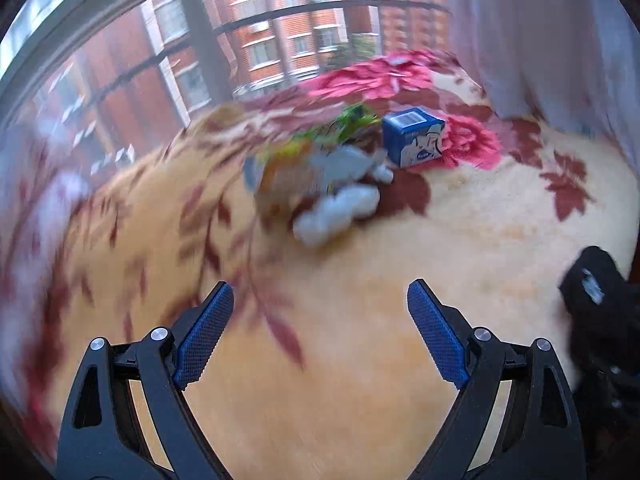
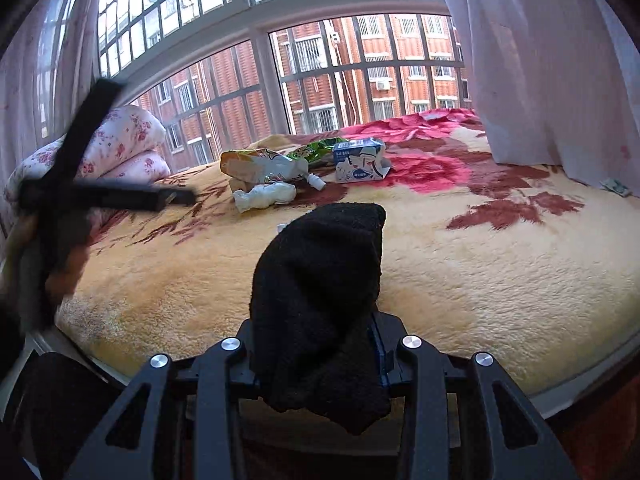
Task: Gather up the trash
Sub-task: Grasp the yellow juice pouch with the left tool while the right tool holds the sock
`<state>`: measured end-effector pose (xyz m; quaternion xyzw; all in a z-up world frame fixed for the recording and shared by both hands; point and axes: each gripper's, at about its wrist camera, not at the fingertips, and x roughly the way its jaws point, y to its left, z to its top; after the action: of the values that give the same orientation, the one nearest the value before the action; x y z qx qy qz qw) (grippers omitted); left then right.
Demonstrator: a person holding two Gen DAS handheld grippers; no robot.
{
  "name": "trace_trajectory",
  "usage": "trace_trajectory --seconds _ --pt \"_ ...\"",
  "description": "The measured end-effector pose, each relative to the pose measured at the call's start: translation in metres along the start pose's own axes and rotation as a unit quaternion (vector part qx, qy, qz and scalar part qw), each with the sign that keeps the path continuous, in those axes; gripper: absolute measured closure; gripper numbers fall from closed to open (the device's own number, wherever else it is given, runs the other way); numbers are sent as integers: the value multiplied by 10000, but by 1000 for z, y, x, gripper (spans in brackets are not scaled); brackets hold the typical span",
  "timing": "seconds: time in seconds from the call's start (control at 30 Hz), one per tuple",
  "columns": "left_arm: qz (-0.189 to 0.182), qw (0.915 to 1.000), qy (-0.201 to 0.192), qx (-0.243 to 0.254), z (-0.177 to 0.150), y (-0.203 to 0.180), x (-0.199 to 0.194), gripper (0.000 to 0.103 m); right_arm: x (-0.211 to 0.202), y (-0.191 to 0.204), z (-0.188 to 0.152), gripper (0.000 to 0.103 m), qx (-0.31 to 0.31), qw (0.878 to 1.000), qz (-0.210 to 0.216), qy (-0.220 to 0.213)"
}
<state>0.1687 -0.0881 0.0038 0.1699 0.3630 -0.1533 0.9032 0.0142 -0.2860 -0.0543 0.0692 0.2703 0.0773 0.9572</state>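
Note:
A pile of trash lies on the flowered blanket (image 1: 460, 240): a blue milk carton (image 1: 414, 136), a crumpled white tissue (image 1: 338, 210), a drink pouch (image 1: 288, 168) and a green wrapper (image 1: 348, 118). My left gripper (image 1: 320, 300) is open and empty, well short of the tissue; its view is blurred. In the right wrist view the carton (image 2: 358, 160), the tissue (image 2: 266, 195), the pouch (image 2: 262, 166) and the wrapper (image 2: 314, 150) lie far ahead. My right gripper (image 2: 316, 320) is shut on a black sock (image 2: 320, 280) above the bed's near edge.
Folded flowered quilts (image 2: 124, 148) lie at the far left of the bed. A big barred window (image 2: 304, 80) is behind the bed, and a sheer curtain (image 2: 552, 60) hangs at the right. A small scrap (image 2: 616, 187) lies near the curtain. The left gripper shows blurred in the right wrist view (image 2: 108, 196).

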Motion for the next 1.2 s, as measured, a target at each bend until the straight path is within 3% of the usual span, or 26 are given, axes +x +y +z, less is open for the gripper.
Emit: trace_trajectory --seconds 0.13,0.27,0.4,0.5,0.6,0.67,0.77,0.8,0.9,0.97,1.03,1.2 --pt "56 9937 199 1101 38 1 29 17 -2 -1 0 64 84 9997 180 -111" --pt "298 9724 375 2285 67 -1 58 17 -1 -11 0 64 446 9982 382 -102" --pt "284 9569 706 2804 85 2 86 17 1 -13 0 64 554 9975 432 -100" --pt "237 9362 1117 3324 89 1 112 17 3 -12 1 63 549 9975 439 -94" --pt "431 9152 1417 3749 87 -2 134 17 4 -14 1 63 626 9968 485 -97" --pt "454 9108 1575 3789 90 0 147 17 4 -15 1 63 645 9966 498 -100" --pt "254 9221 1701 3467 103 5 164 20 6 -13 1 63 575 9973 451 -94" --pt "126 9288 1750 3263 105 8 169 31 7 -12 1 63 560 9974 439 -98" --pt "229 9424 1558 2952 111 13 173 40 8 -13 1 63 606 9970 463 -108" --pt "261 9576 1418 2494 114 20 169 43 8 -14 1 63 633 9968 476 -105" --pt "220 9715 1237 2008 113 26 158 46 8 -13 1 63 632 9969 461 -116" --pt "-22 9942 709 804 104 44 104 51 5 -11 0 63 627 9968 475 -168"
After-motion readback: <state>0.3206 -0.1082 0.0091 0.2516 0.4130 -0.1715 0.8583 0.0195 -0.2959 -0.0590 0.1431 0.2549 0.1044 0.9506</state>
